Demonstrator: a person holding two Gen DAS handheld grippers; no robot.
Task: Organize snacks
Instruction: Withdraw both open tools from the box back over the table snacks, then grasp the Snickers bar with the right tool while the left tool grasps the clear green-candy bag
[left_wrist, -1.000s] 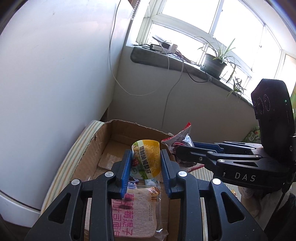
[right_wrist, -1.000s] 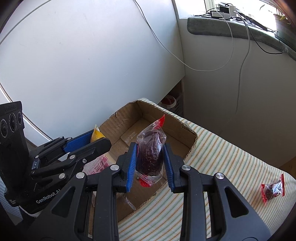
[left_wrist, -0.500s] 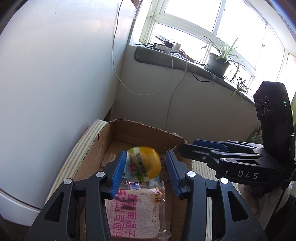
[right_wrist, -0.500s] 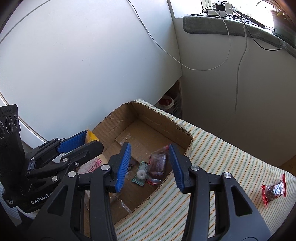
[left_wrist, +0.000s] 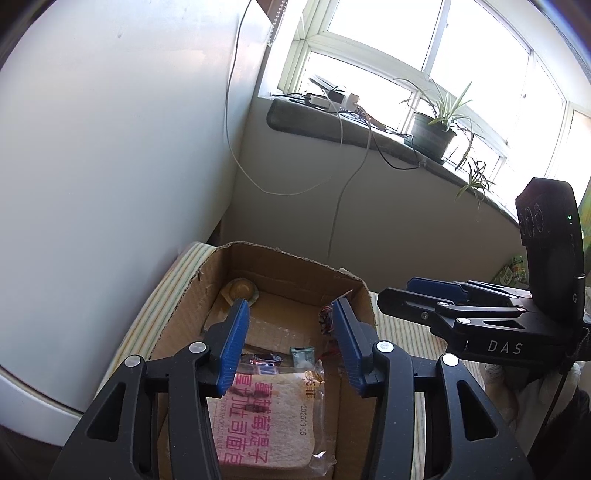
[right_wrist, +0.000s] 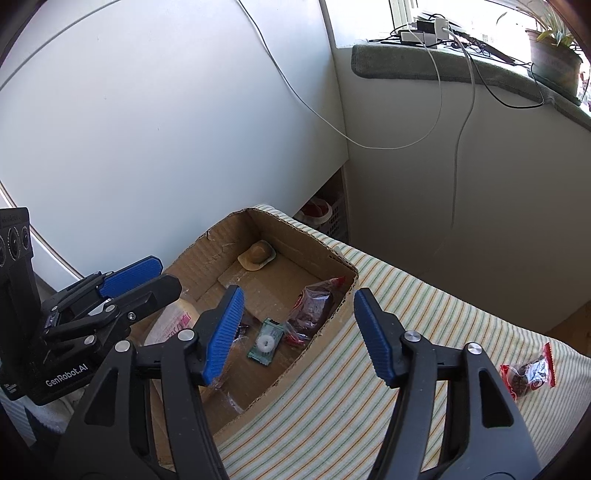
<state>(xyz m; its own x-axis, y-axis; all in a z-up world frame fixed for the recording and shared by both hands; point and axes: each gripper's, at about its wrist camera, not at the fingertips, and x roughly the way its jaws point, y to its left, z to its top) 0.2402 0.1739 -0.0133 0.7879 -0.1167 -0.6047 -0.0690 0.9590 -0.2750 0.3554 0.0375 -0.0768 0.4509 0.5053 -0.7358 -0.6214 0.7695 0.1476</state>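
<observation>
Right wrist view | step: release into cardboard box (right_wrist: 334, 254) | right gripper (right_wrist: 295, 328) and left gripper (left_wrist: 288, 345) jaws opening, both empty | next: fetch red-wrapped snack (right_wrist: 528, 371) at 4 o'clock on striped cloth (right_wrist: 424, 306).

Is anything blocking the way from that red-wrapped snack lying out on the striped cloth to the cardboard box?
Nothing visible does. The red-wrapped snack lies alone on the striped cloth, with bare cloth between it and the open-topped cardboard box. The right gripper, jaws opening and empty, hangs over the box's near wall.
</observation>
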